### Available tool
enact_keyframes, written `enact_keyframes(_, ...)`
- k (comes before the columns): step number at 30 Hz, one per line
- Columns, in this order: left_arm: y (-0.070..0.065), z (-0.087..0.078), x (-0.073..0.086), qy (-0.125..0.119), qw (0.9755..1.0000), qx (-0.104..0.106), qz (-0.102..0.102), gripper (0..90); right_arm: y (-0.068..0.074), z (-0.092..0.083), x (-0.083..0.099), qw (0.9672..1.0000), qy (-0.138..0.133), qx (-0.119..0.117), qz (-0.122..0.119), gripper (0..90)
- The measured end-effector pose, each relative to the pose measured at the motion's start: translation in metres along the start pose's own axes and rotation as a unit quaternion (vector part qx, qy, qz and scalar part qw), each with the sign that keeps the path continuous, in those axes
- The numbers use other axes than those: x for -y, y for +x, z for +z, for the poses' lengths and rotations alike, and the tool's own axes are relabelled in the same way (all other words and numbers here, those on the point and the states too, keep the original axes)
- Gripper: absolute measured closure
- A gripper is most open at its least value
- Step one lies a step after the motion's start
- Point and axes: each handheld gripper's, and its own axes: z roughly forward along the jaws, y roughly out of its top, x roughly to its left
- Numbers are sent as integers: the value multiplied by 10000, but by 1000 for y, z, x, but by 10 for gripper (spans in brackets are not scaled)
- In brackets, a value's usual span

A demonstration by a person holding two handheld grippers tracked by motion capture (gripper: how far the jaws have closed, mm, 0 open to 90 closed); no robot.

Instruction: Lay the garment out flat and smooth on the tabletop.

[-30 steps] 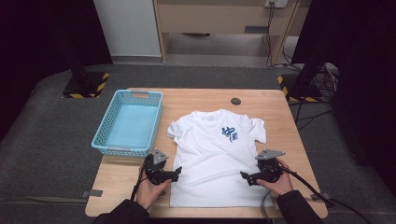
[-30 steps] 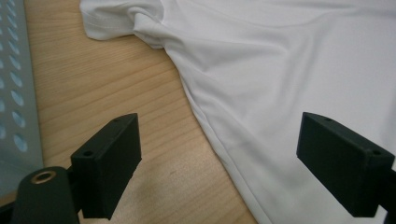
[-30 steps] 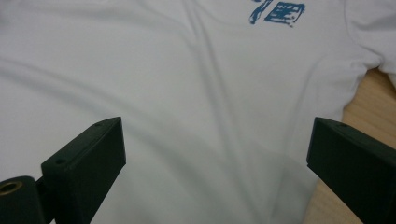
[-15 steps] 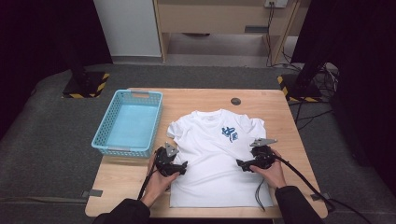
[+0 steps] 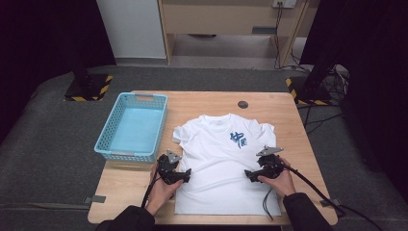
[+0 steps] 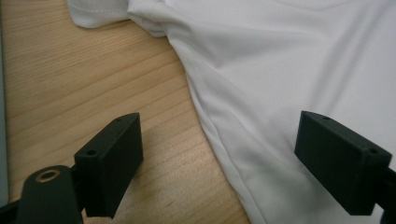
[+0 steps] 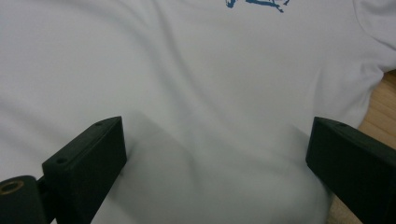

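A white T-shirt (image 5: 223,166) is lying flat, front side up, on the wooden worktop (image 5: 284,108), occupying the centre and extending to the near edge. Its collar is pointing toward the far edge, and a blue print (image 5: 237,139) is showing on the chest.

The left gripper (image 5: 184,176) is sitting at the left side seam of the T-shirt (image 6: 299,79), toward the near left corner of the worktop (image 6: 93,79). Its jaws are standing wide apart: in the left gripper view, one jaw is hanging over bare wood and the other over the fabric, with the seam running between them. No cloth is being clamped.

The right gripper (image 5: 250,174) is sitting over the right half of the T-shirt (image 7: 196,79), inside the right seam. Its jaws are also spread wide, both over white fabric, with the blue print (image 7: 257,3) visible ahead of them.

A light blue basket (image 5: 107,144) is standing near the left edge of the worktop, just beside the left sleeve. A small dark round disc (image 5: 243,104) is lying near the far edge, beyond the collar.
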Motion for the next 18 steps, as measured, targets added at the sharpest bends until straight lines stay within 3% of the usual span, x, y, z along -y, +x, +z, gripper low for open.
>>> enact_keyframes(3, 0, -2, -2, 9, 10000, 64, 15, 155, 1, -4, 0, 10000, -9, 6, -24, 50)
enact_keyframes(7, 2, -4, -12, -327, 9995, 23, 6, 161, 1, -11, -1, 9995, -327, 7, 37, 57)
enact_keyframes(9, 3, -5, -15, -410, 9992, 6, -27, 157, 0, -10, -2, 9995, -317, 51, 61, 56)
enact_keyframes(13, 6, -9, -17, -609, 9975, 212, -272, 164, -1, -4, 0, 9998, -159, 132, -6, 54)
enact_keyframes(18, 3, -8, -22, -509, 9985, 208, -25, 182, -2, -3, -1, 9998, -148, 124, 10, 60)
